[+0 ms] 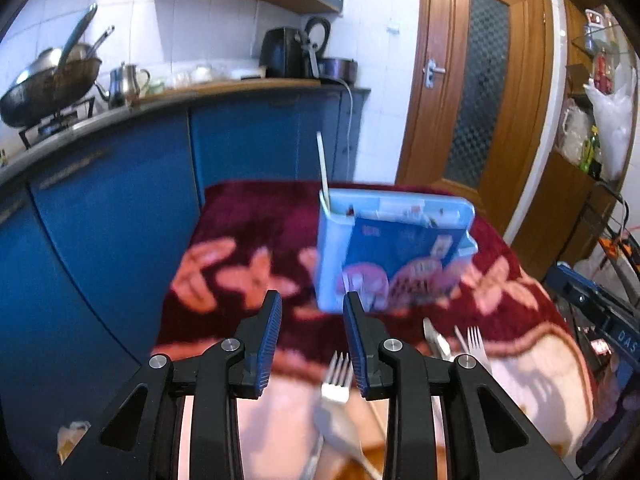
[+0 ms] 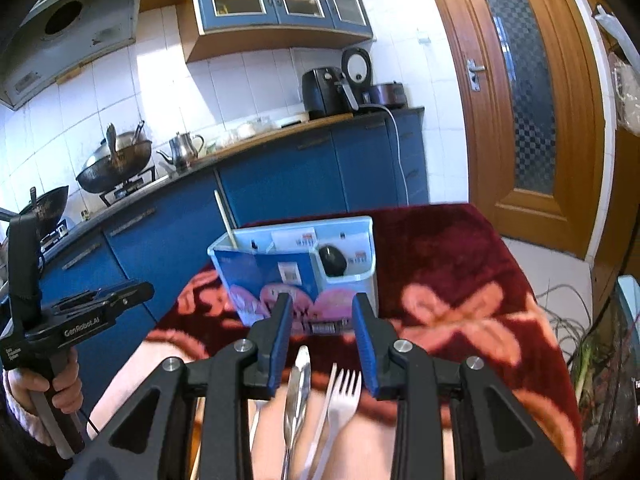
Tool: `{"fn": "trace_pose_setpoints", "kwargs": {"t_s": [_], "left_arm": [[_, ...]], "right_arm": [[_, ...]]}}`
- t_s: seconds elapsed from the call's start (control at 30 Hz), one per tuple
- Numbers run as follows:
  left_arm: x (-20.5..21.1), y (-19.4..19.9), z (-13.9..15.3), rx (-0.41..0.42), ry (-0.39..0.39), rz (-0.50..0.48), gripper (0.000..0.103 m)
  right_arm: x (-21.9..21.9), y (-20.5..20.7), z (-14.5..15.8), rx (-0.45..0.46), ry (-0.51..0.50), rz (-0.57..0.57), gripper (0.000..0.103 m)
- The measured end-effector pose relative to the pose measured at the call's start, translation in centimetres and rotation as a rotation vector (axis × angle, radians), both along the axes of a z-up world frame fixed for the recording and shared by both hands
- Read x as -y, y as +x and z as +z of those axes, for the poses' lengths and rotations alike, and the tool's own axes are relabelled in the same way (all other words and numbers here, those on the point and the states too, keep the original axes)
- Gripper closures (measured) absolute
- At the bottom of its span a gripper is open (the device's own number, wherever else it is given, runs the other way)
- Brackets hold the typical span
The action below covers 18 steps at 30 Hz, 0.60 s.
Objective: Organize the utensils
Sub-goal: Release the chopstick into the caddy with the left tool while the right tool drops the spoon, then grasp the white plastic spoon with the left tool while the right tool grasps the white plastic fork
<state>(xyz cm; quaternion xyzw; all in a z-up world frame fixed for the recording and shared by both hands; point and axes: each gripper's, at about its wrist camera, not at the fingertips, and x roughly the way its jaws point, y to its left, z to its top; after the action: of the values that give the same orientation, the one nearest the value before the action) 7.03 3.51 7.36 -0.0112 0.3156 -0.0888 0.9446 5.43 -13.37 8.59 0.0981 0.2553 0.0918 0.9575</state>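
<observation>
Nearest in the left wrist view, the left gripper (image 1: pixel 313 312) is seen with jaws parted and nothing between the pads; no grip is made. Just below, at 6 o'clock, a white fork (image 1: pixel 337 380) is laid tines-up on the pale border of the blanket (image 1: pixel 248 224), with a second fork (image 1: pixel 476 344) and a metal utensil (image 1: pixel 434 338) at 4 o'clock, partly hidden by the right finger.

In the right wrist view, the right gripper (image 2: pixel 322 318) is likewise held apart and empty. Under it, at 6 o'clock, metal tongs (image 2: pixel 298 384) and a white fork (image 2: pixel 343 396) are laid side by side, not touched by the pads. The left gripper (image 2: pixel 100 300) is seen at 9 o'clock, held by a hand (image 2: pixel 52 384), well clear of the holder.

Further out, at 12 o'clock, a light blue utensil holder (image 2: pixel 352 280) is stood upright on the dark red blanket, toward the far edge. One pale stick (image 2: pixel 224 216) is stood in its left compartment; a dark object sits in its right compartment. Bare blanket is left at 3 o'clock of the holder, up to the table's right edge; less room is left at 9 o'clock.

Beyond, blue cabinets (image 2: pixel 280 176) run close behind the table's far-left edge; a wooden door (image 2: pixel 520 92) is seen at 1 o'clock.
</observation>
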Motion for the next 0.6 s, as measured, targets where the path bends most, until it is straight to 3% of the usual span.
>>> {"fn": "trace_pose_setpoints", "kwargs": {"t_s": [0.6], "left_arm": [[1.2, -4.8, -5.8, -0.209, -0.041, -0.034, 0.071]], "right_arm": [[0.7, -4.3, -4.8, -0.171, 0.048, -0.031, 0.059]]}}
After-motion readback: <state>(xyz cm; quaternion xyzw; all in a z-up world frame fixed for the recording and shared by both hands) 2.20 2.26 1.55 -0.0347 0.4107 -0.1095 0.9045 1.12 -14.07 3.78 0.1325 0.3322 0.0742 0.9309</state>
